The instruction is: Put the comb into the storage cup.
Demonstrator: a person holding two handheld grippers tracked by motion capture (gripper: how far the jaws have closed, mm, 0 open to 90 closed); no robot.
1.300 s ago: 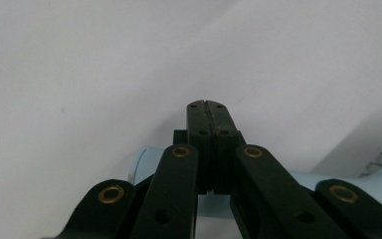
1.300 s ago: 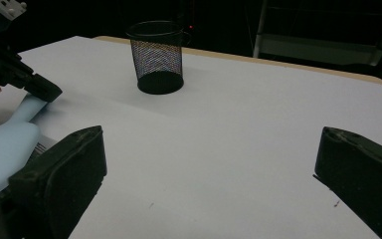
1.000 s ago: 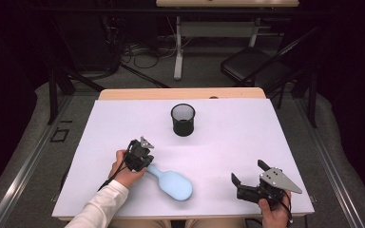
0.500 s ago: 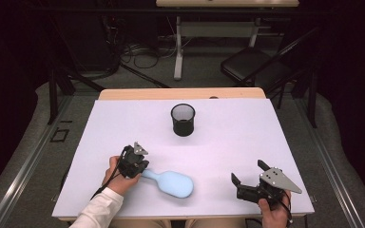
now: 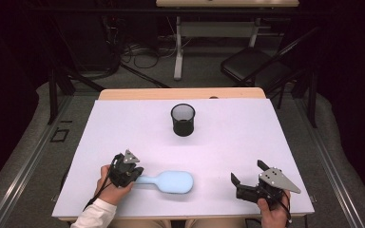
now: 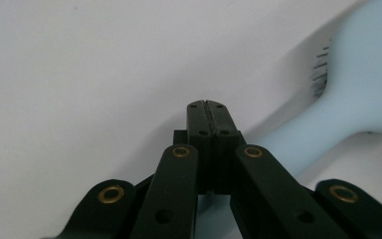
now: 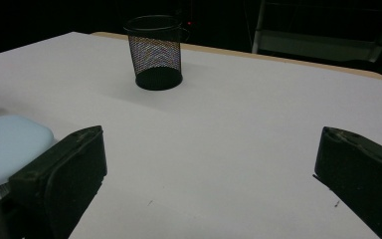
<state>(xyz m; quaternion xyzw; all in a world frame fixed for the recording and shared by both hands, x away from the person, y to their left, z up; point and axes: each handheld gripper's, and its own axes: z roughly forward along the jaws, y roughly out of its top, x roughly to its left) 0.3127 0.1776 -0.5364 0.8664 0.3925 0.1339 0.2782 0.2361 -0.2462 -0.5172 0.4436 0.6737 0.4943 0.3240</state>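
Note:
A pale blue hairbrush [image 5: 172,182] lies flat near the table's front edge, bristles down, with its handle pointing left. My left gripper [image 5: 134,175] is shut and sits right over the end of that handle. In the left gripper view its jaws [image 6: 208,107] meet tip to tip with nothing between them, and the hairbrush [image 6: 358,94] handle runs beneath them. Whether they touch the handle I cannot tell. My right gripper [image 5: 248,171] rests open at the front right, apart from the brush, its jaws [image 7: 209,164] wide over bare table. The brush head [image 7: 7,144] shows at its left.
A black mesh cup [image 5: 183,119] stands upright at the middle back of the white table [image 5: 237,137], seen also in the right gripper view as the cup [image 7: 154,52]. Beyond the table's far edge are a folding chair [image 5: 256,66], desk legs and floor cables.
My left gripper has come toward the front left edge, and the brush has swung with it from a slant to lying level across the table. The right gripper has stayed put.

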